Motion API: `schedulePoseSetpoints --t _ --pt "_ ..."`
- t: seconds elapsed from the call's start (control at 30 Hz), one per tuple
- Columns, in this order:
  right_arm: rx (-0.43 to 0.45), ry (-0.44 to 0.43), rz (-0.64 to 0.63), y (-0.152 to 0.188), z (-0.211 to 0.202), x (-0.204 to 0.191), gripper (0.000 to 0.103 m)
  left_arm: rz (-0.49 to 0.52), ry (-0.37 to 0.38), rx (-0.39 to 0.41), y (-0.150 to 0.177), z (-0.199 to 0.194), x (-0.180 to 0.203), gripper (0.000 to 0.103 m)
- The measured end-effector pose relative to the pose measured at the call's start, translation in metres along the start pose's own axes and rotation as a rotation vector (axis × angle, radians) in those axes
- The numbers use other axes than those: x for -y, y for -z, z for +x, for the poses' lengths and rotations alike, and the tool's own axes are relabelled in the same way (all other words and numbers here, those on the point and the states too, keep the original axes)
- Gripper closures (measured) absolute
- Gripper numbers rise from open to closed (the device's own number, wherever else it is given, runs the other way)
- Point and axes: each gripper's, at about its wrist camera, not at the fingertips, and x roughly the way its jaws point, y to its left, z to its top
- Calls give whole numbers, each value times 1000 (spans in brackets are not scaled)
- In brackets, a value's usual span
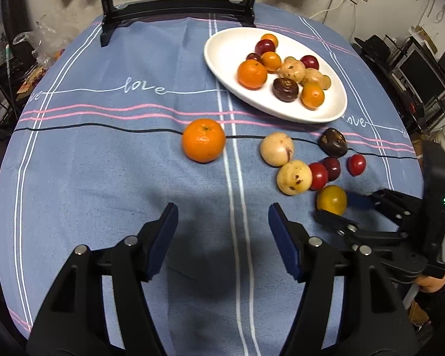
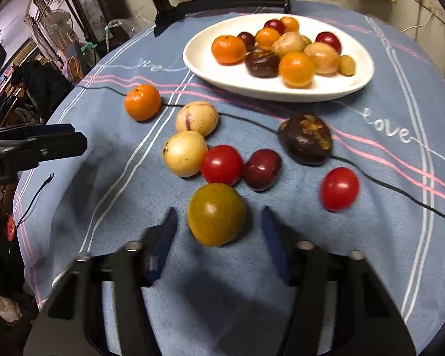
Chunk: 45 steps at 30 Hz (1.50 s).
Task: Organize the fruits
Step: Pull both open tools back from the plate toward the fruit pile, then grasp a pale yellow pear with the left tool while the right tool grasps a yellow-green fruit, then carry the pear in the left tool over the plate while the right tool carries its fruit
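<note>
Yellow-green tomato (image 2: 216, 214) lies on table (image 2: 370, 237) between right tongs (image 2: 218, 222), pads not touching; left tongs (image 1: 222, 222) released, empty.

Left hand-held gripper (image 1: 222, 225) open over tablecloth (image 1: 103, 178); mandarin (image 1: 203, 140) ahead.

I can't make out whether my right gripper (image 2: 218, 222) touches the yellow-green fruit (image 2: 216, 213) between its fingers; that view smears with motion. From the left wrist, one right finger (image 1: 335, 222) covers that fruit's lower edge. On the plate (image 2: 198, 56), fruit overlap, so I can't count those at the back. My left gripper (image 2: 35, 145) is cut by the right view's edge.
</note>
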Motion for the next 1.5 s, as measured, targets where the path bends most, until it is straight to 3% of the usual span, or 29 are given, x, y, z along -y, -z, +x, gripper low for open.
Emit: schedulePoseSetpoints --t 0.23,0.37,0.6,0.8,0.93,1.2,1.5 --pt "23 -50 54 9 -28 14 65 110 54 -12 -5 14 40 38" --pt "34 -30 98 20 -45 32 65 141 73 -50 -8 42 60 39" --pt "28 -36 152 32 -48 46 65 141 74 -87 -13 72 63 54" --pt "17 -40 155 33 -44 47 65 162 76 -73 -22 79 70 54" --pt "11 -42 154 35 -43 46 65 165 94 -96 -29 84 74 64" --pt "35 -42 144 34 -53 41 65 163 63 -98 -14 66 63 64" --pt "123 -66 69 14 -89 17 65 156 27 34 -20 1 59 64"
